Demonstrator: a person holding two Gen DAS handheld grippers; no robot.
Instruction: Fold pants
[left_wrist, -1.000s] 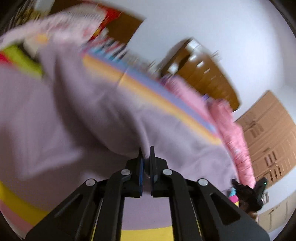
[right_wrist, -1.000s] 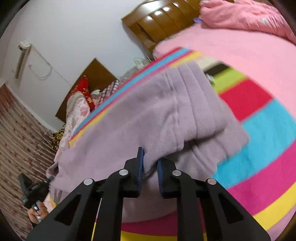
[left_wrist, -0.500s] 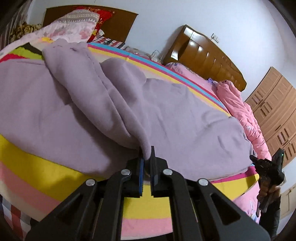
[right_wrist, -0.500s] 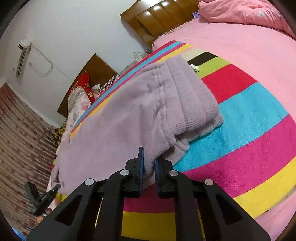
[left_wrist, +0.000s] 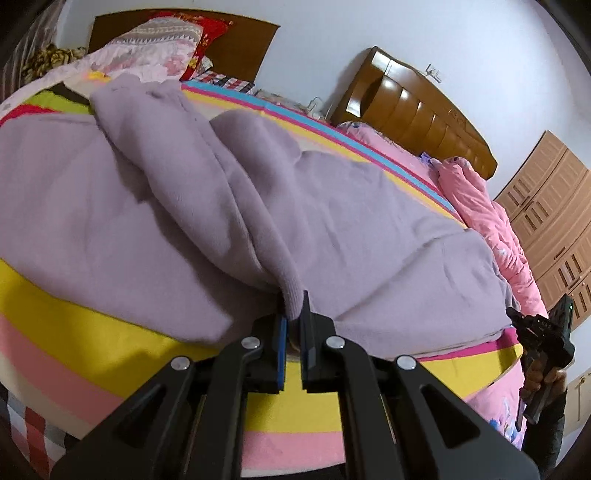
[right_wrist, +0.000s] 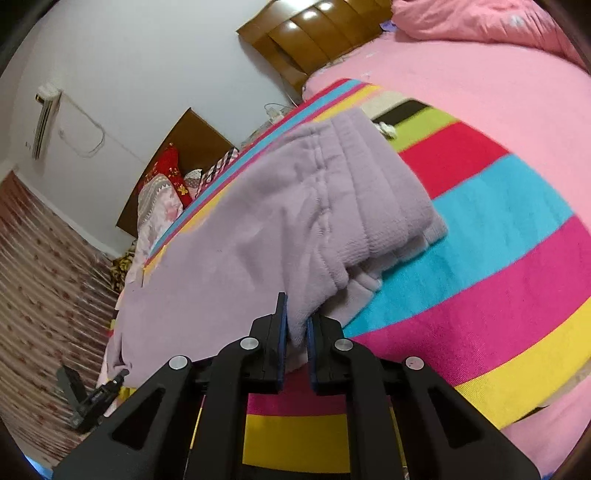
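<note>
Lilac fleece pants (left_wrist: 332, 221) lie spread across a striped blanket (left_wrist: 92, 339) on a bed. My left gripper (left_wrist: 292, 314) is shut on the cuff end of a pant leg near the bed's front edge. In the right wrist view the pants (right_wrist: 258, 229) show their ribbed waistband (right_wrist: 388, 192). My right gripper (right_wrist: 295, 325) is shut on the waistband's near corner, just above the blanket (right_wrist: 480, 295). The right gripper also shows at the far right of the left wrist view (left_wrist: 546, 332).
A wooden headboard (left_wrist: 417, 107) and a pink quilt (left_wrist: 491, 229) lie behind the pants. Pillows (left_wrist: 155, 48) are stacked at the back left. Wooden wardrobes (left_wrist: 554, 221) stand at the right. The left gripper shows at the lower left of the right wrist view (right_wrist: 88, 398).
Both grippers have pulled back toward the bed's front edge with the pants in them. The fabric has come down and now lies flatter on the blanket.
</note>
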